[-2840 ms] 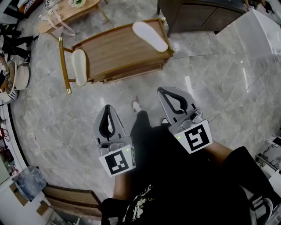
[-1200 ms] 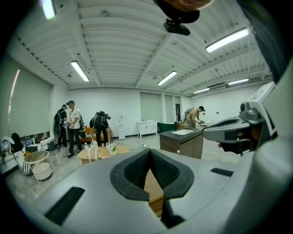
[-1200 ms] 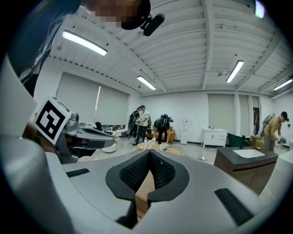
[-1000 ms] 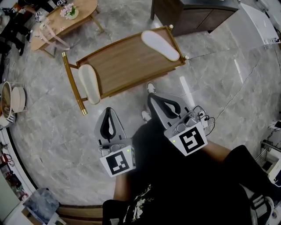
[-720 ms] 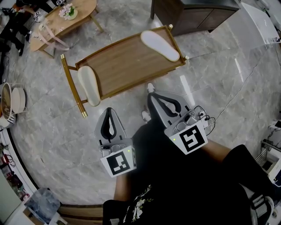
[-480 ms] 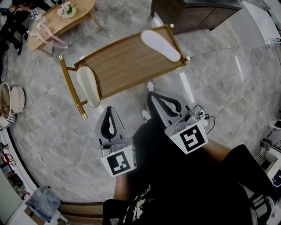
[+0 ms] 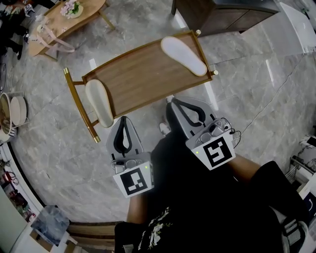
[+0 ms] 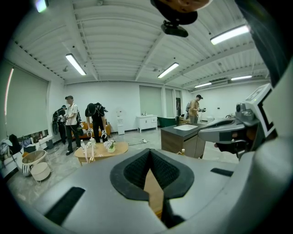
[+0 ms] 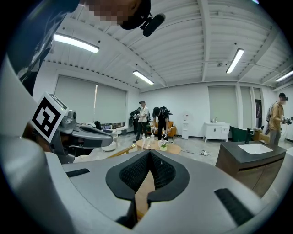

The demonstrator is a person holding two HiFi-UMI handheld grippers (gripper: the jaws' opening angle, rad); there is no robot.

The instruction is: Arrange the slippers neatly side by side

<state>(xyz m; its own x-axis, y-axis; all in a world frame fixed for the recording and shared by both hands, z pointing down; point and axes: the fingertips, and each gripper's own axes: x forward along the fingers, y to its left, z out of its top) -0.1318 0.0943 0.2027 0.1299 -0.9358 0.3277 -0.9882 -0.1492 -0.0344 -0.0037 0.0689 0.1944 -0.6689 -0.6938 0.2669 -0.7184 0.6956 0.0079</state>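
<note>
Two white slippers lie far apart on a low wooden table (image 7: 143, 74) with a gold frame. One slipper (image 7: 98, 102) rests at the table's left end, the other (image 7: 184, 55) near its far right corner, both sole up or flat. My left gripper (image 7: 123, 118) hovers by the table's near edge, just right of the left slipper, shut and empty. My right gripper (image 7: 172, 103) is at the near edge under the right slipper, also shut with nothing held. In both gripper views the jaws (image 8: 149, 151) (image 9: 149, 152) meet tip to tip, with only the wooden tabletop showing behind them.
A dark cabinet (image 7: 224, 14) stands beyond the table at the right. An oval wooden coffee table (image 7: 59, 22) with flowers is at the far left. Baskets (image 7: 11, 111) sit at the left edge. Several people (image 8: 71, 121) stand at the room's far side. The floor is grey marble.
The person has stepped closer to the low table, so both grippers now sit at its near edge. The slippers have not moved. Both grippers stayed shut.
</note>
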